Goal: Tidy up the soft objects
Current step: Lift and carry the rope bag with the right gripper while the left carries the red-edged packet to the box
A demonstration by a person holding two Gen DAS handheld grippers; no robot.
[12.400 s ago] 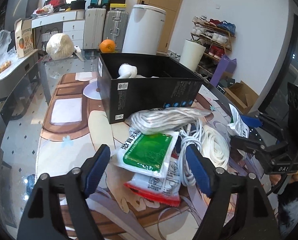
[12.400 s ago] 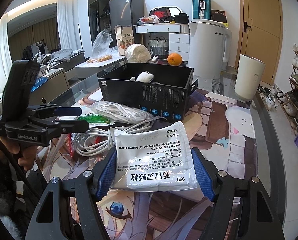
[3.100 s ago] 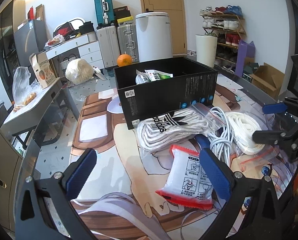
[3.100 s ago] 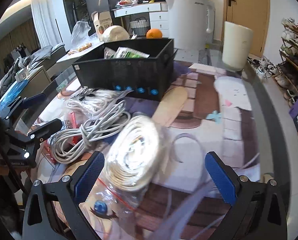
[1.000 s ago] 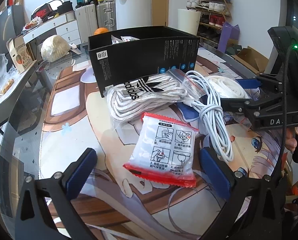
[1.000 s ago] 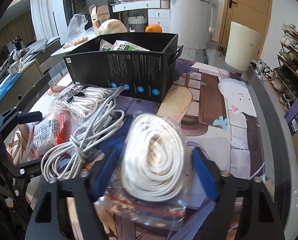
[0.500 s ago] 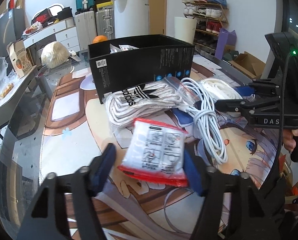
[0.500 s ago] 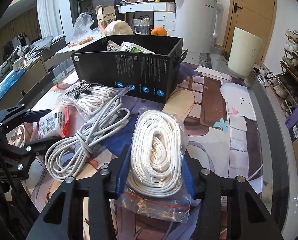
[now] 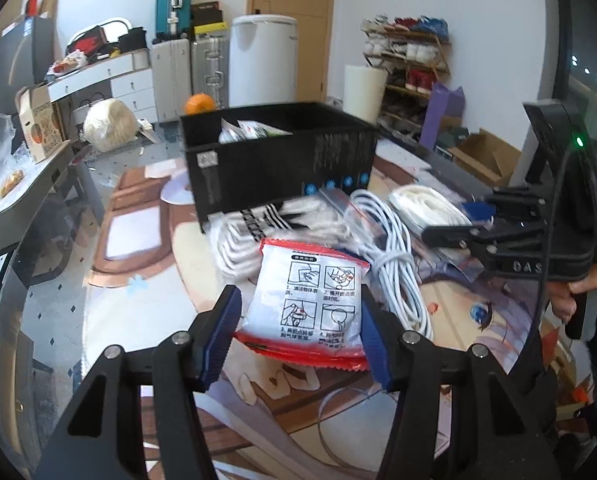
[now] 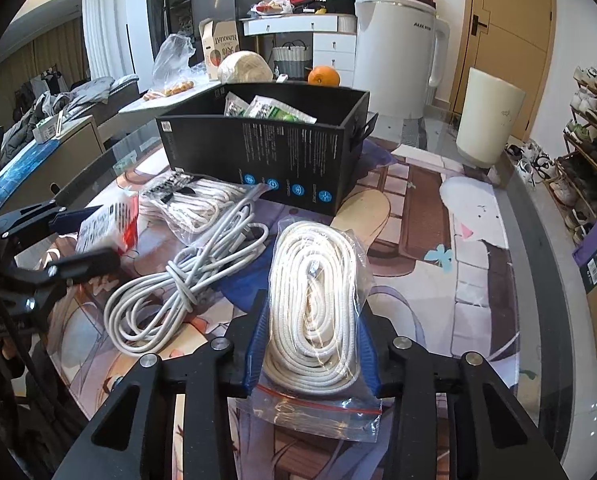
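Note:
My left gripper point(image 9: 298, 312) has its jaws closing on a white packet with red edges point(image 9: 310, 300), the blue pads pressing its two sides; the packet is raised off the mat. My right gripper point(image 10: 313, 320) is also closing, its pads squeezing a clear zip bag of coiled white rope point(image 10: 314, 280). Behind both stands the black box point(image 10: 266, 152), with several packets inside. A loose white cable point(image 10: 186, 280) and a bagged bundle of white cord point(image 10: 190, 200) lie between the grippers in front of the box.
An orange point(image 10: 323, 76) and a pale round bundle point(image 10: 244, 66) sit behind the box. The glass table edge point(image 10: 530, 248) curves along the right, with a white bin point(image 10: 486, 120) and a shoe rack point(image 10: 590, 120) beyond it. A person's hand point(image 9: 578, 292) holds the right gripper.
Both grippers have narrowed from wide open onto their items. The left one has taken the red-edged packet and raised it; the right one has squeezed the rope bag into a narrower shape.

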